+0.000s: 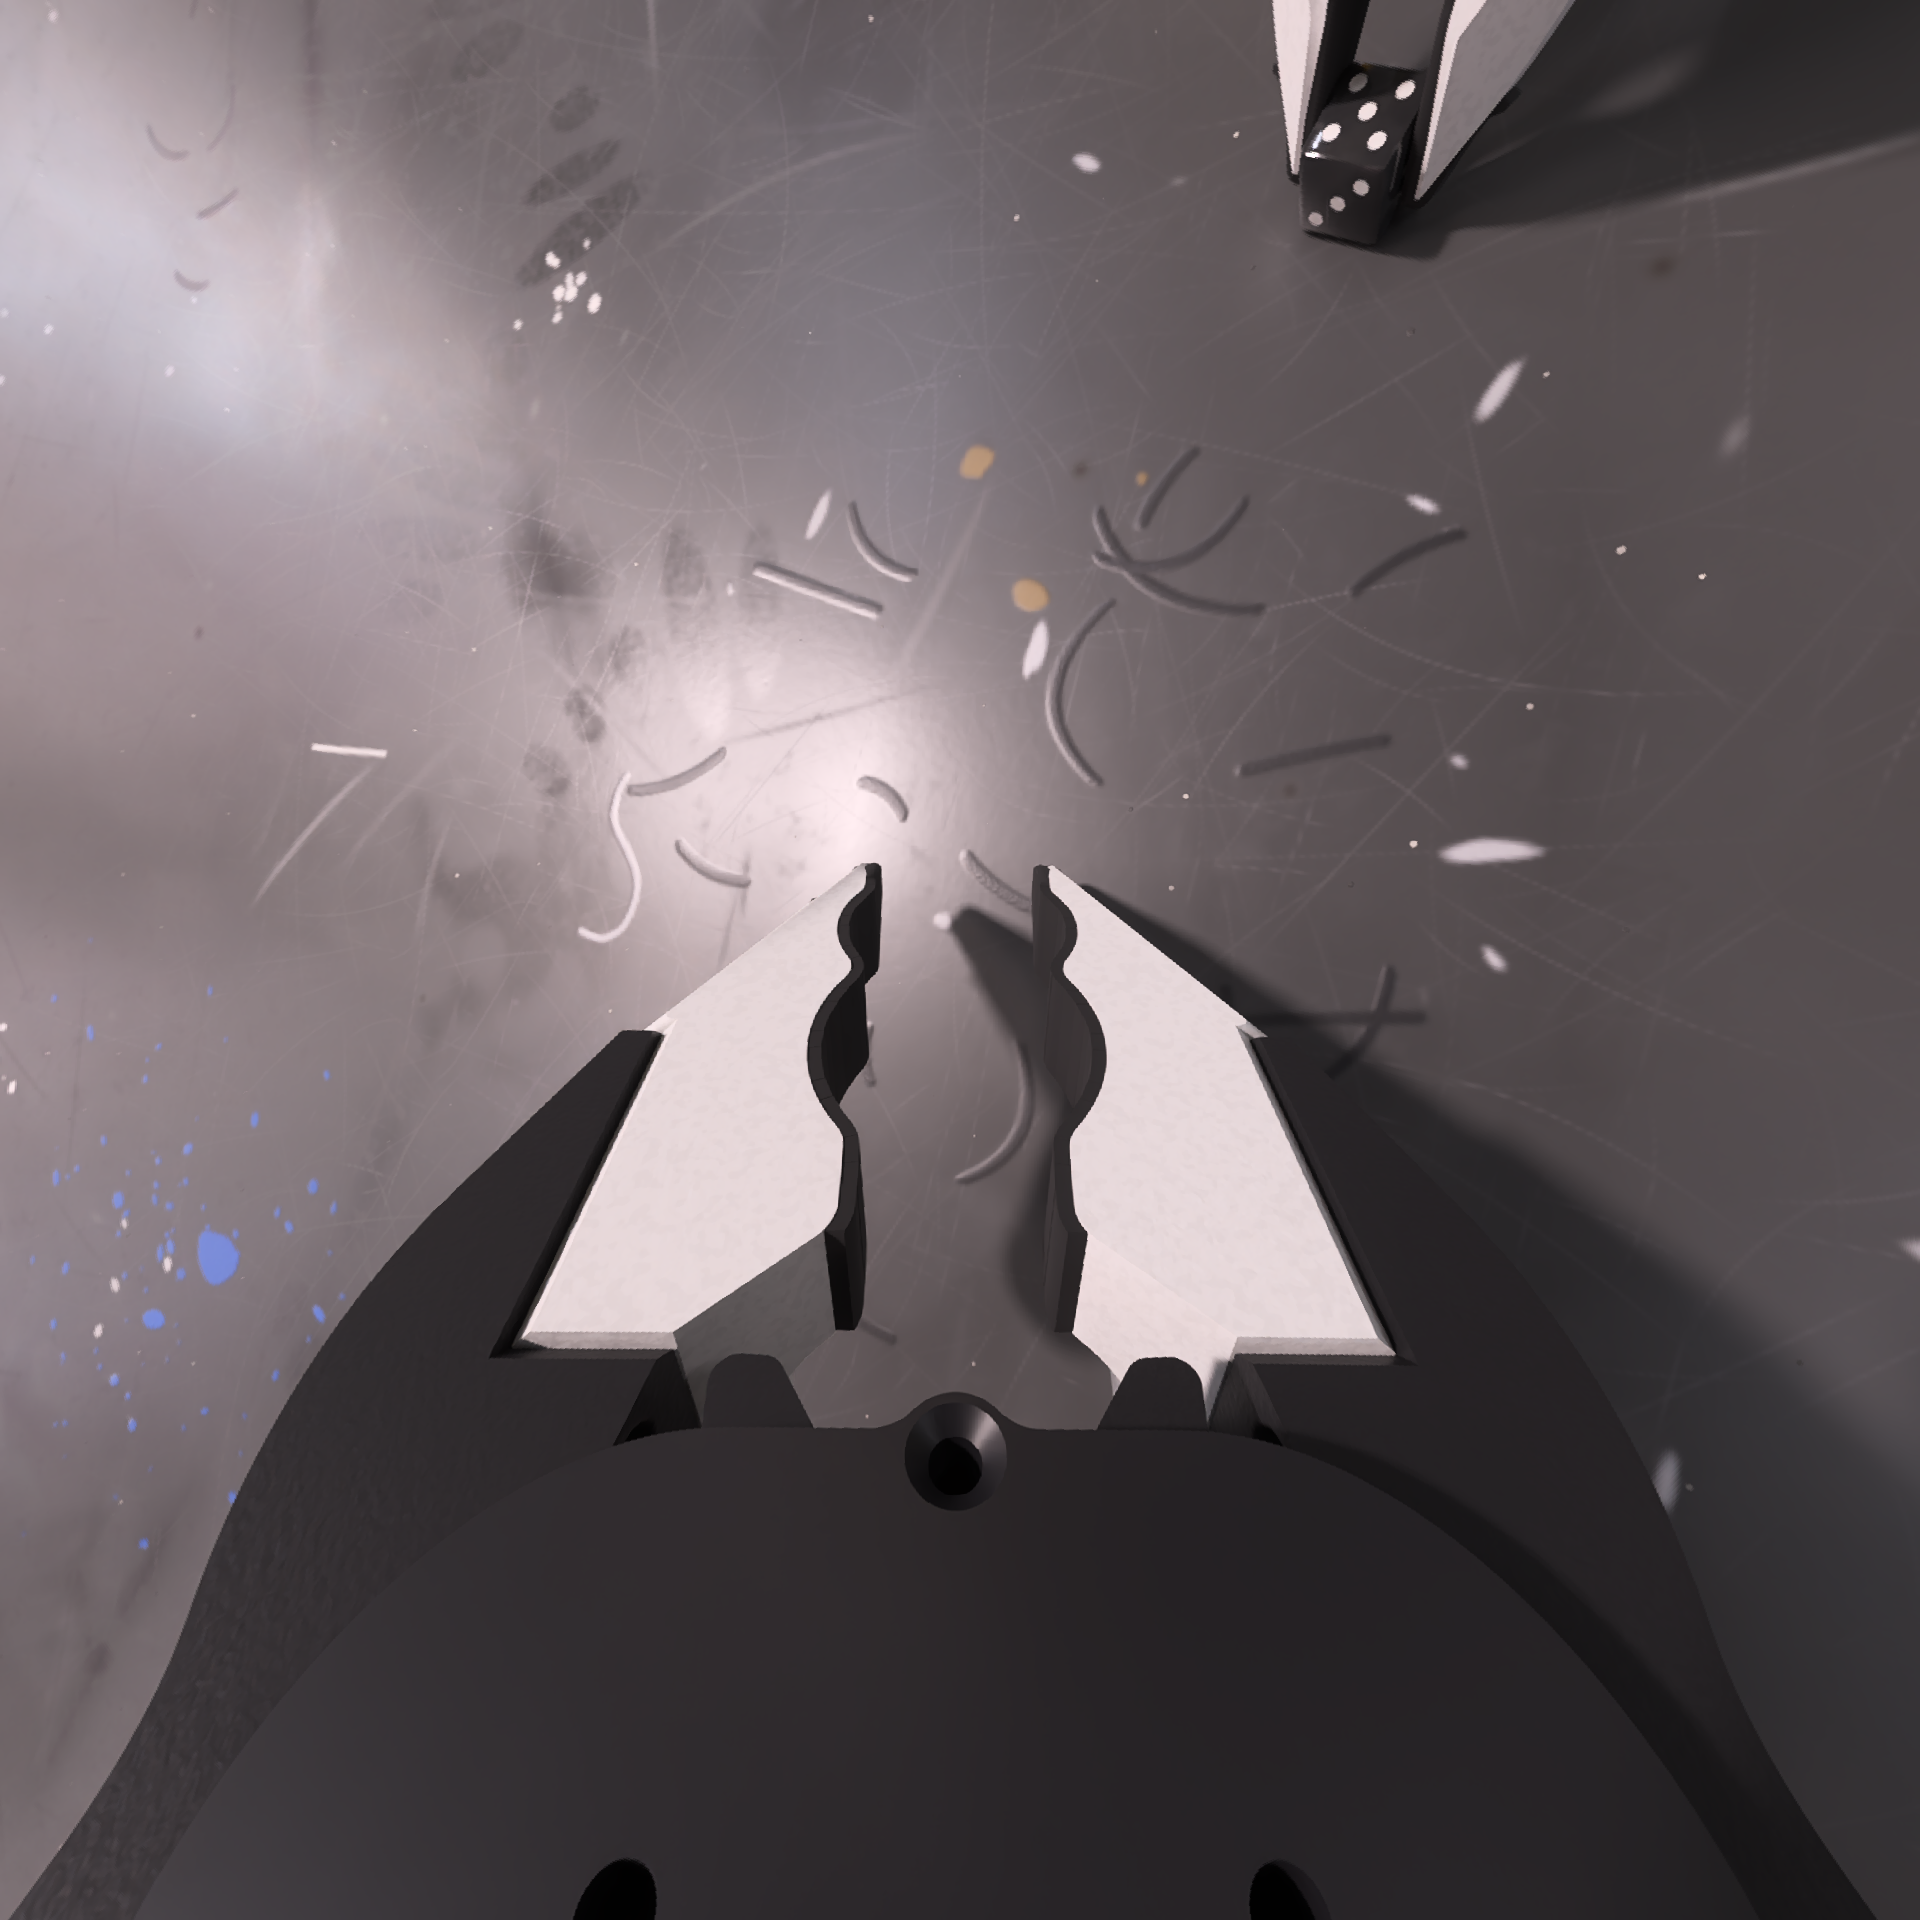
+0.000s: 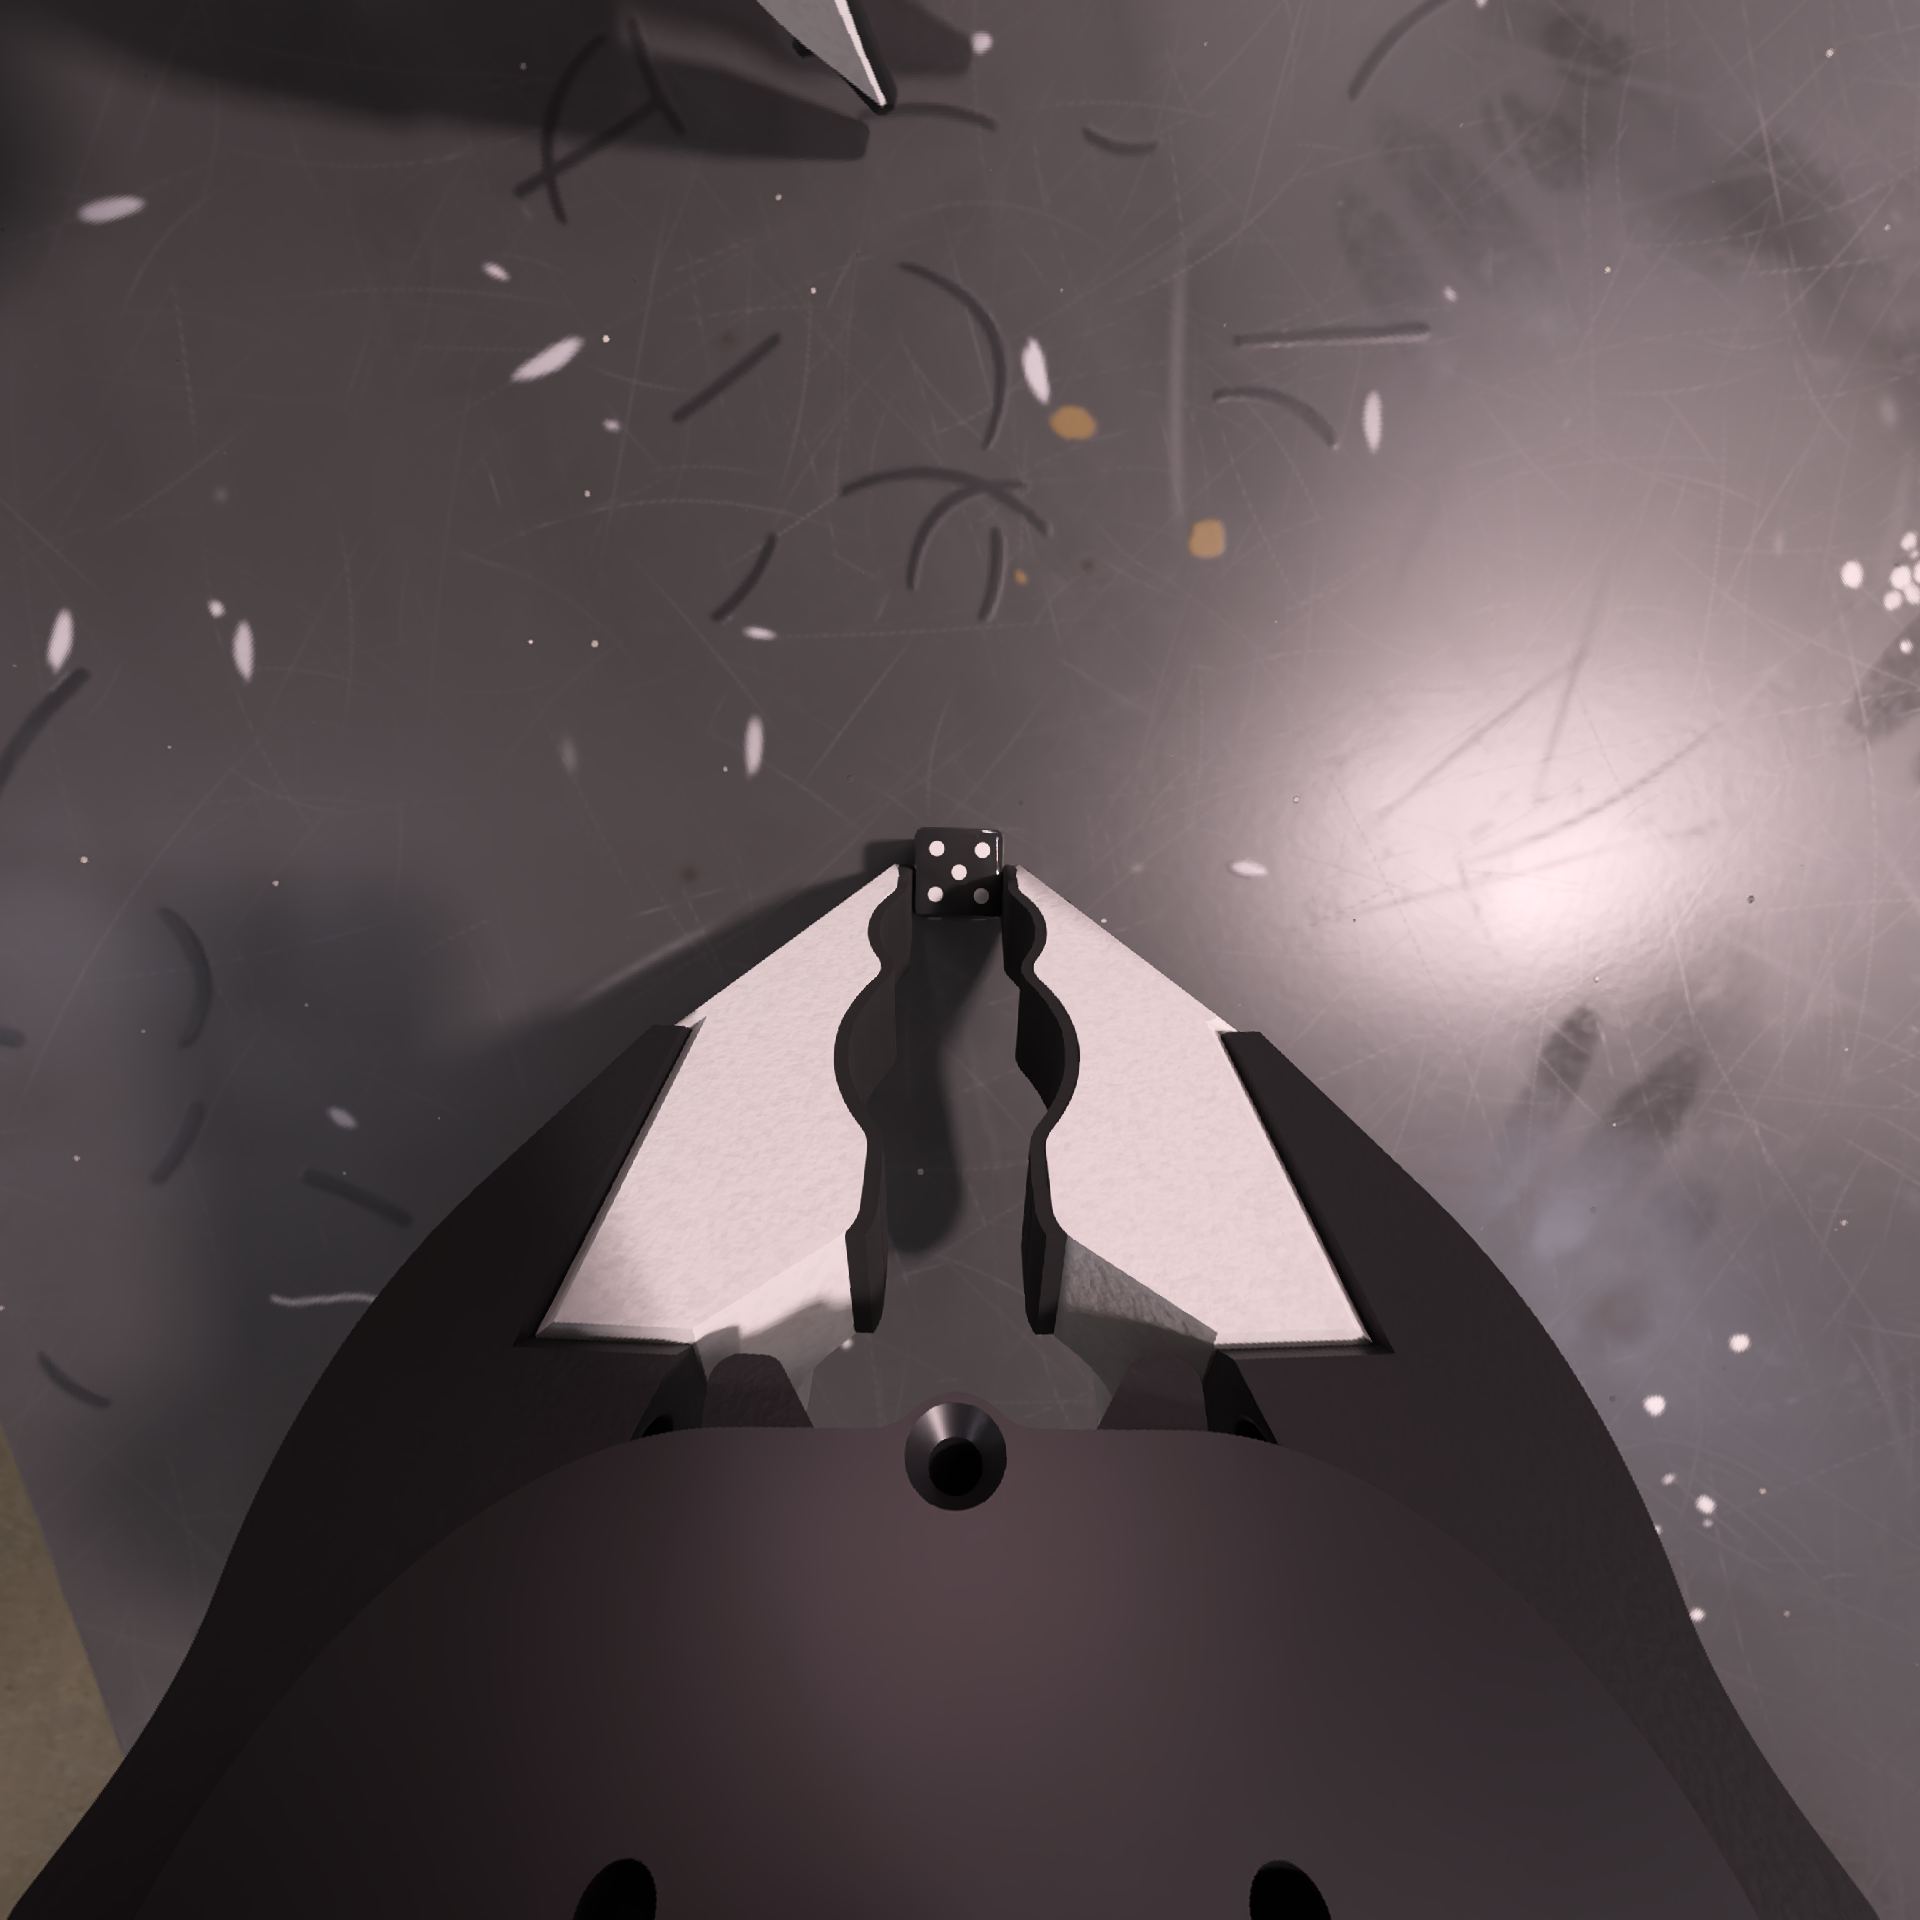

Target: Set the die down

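Note:
A small black die with white pips is pinched between the fingertips of my right gripper. Its jaws are closed on the die's two sides. In the left wrist view the die shows at the top right, held by the right gripper, with its lower corner at or just above the grey table. My left gripper hovers over the table, its jaws apart with nothing between them. One finger of the left gripper shows at the top of the right wrist view.
The table is dark grey metal, scratched and marked with paint specks, blue spatter and bright glare. A tan strip shows beyond the table's edge at the lower left of the right wrist view.

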{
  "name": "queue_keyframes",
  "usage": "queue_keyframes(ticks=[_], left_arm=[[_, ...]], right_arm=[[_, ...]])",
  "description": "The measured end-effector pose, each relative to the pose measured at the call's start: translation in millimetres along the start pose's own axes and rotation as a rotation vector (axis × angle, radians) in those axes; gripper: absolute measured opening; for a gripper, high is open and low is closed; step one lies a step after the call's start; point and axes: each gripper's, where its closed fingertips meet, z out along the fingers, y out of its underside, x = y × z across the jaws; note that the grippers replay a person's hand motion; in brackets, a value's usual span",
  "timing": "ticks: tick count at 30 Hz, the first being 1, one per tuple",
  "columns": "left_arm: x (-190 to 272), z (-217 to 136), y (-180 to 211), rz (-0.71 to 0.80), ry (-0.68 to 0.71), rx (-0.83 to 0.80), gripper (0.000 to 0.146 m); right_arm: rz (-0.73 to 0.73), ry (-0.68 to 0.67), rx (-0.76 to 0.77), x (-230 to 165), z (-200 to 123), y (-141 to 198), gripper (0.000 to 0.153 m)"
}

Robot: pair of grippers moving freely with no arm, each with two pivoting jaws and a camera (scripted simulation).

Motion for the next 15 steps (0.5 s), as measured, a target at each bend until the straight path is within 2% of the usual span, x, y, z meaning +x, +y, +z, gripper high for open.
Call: queue_keyframes(ticks=[7,15], left_arm=[[19,4,-10,-0.018,0.056,0.036,0.017],[19,-9,-15,-0.067,0.051,0.096,0.014]], right_arm=[[0.001,-0.018,0.003,-5,-1,0,0.016],[-0.001,-0.036,0.014,-8,-1,1,0.016]])
